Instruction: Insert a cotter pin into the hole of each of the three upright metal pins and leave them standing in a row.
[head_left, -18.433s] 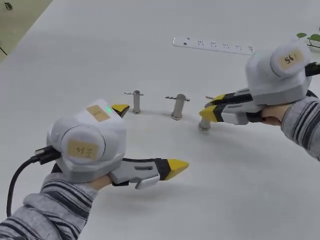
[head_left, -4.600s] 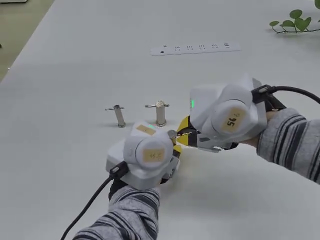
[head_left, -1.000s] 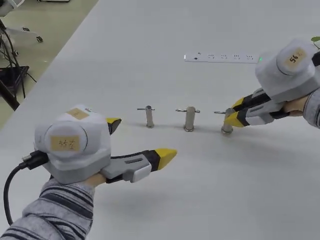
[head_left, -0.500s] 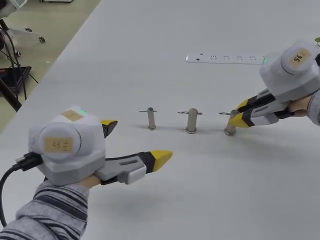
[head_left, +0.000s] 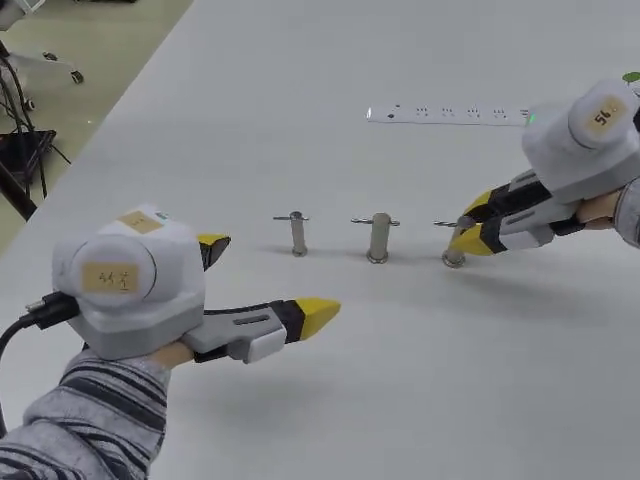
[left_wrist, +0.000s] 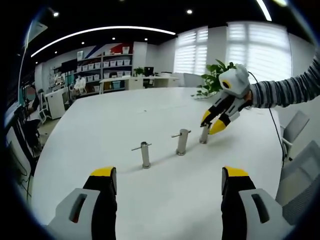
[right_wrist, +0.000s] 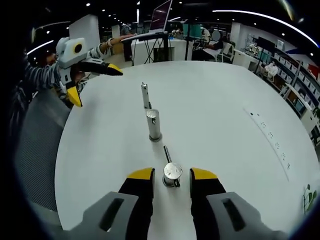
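White workbench (head_left: 330, 420) runs wide and bare under me, with a white power strip (head_left: 445, 116) lying far off. Three short upright steel pins stand in a row across it: the left pin (head_left: 297, 232), the middle pin (head_left: 377, 238) and the right pin (head_left: 455, 245). Each seems to carry a thin wire cotter pin (right_wrist: 166, 152) crosswise near its top.

My right claw (head_left: 470, 225) is at the right pin. Its jaws are narrowed to either side of the round head, and in the right gripper view I see a sliver of gap on both sides, so I judge it is not pinching. That hand reaches in from the far right, with the jaws angled down and to the left.

My left claw (head_left: 265, 278) hangs near and to the left, well apart from the row. Its jaws are spread wide and hold nothing, and they point toward the pins.

I expect these pins to be stiff, smooth and dense for their size, but standing on a narrow foot, so a sideways nudge could tip one. The wire looks light and springy and may slide out of its hole if brushed. I would take a pin by its shaft below the wire, squarely, and keep my yellow tips off the wire ends.
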